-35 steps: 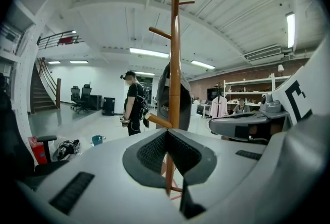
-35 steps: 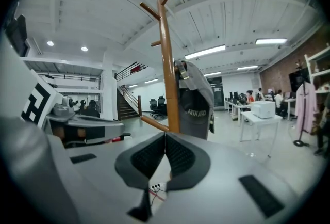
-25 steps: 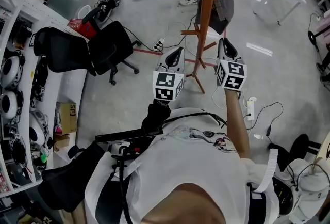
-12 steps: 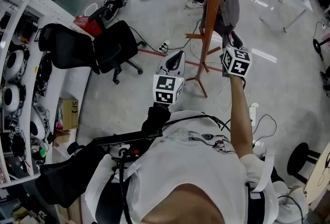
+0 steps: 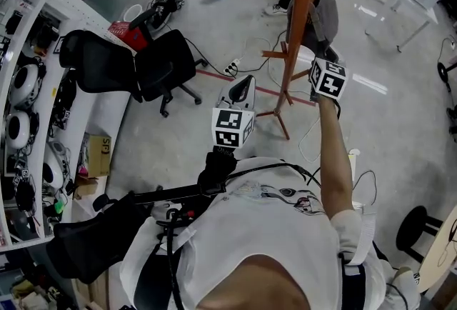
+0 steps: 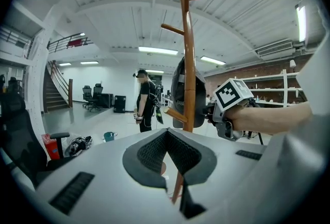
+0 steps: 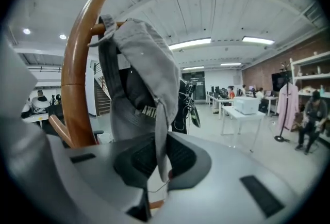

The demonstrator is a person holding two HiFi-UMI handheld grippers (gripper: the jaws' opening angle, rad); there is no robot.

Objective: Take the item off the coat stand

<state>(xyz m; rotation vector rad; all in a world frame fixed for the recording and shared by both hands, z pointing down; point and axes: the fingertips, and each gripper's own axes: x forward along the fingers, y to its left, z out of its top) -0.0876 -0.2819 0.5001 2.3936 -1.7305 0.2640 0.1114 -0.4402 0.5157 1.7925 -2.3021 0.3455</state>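
A tall coat stand of smooth reddish-brown wood (image 5: 303, 16), a round pole with slanting pegs and splayed feet, rises from the glossy pale floor (image 5: 400, 116). A soft grey fabric cap (image 7: 147, 63) hangs from one of its upper pegs, the crown crumpled and the curved brim drooping downward. The right hand-held gripper (image 5: 322, 57), carrying its white cube of square black markers, is raised close against the stand on the cap's side. Its jaws have just been closing, and the right gripper view shows their dark ribbed pads clenched on the cap's hanging edge, a narrow fold of cloth running down between them. The left hand-held gripper (image 6: 166, 138) is held lower, short of the stand and apart from it, pointing toward the pole. Its textured black pads meet at the tips with nothing between them. In the head view, a black padded office chair on castors (image 5: 161, 62) stands well to the left of the stand. A white power strip (image 5: 230, 69) lies on the floor between that chair and the stand's feet.
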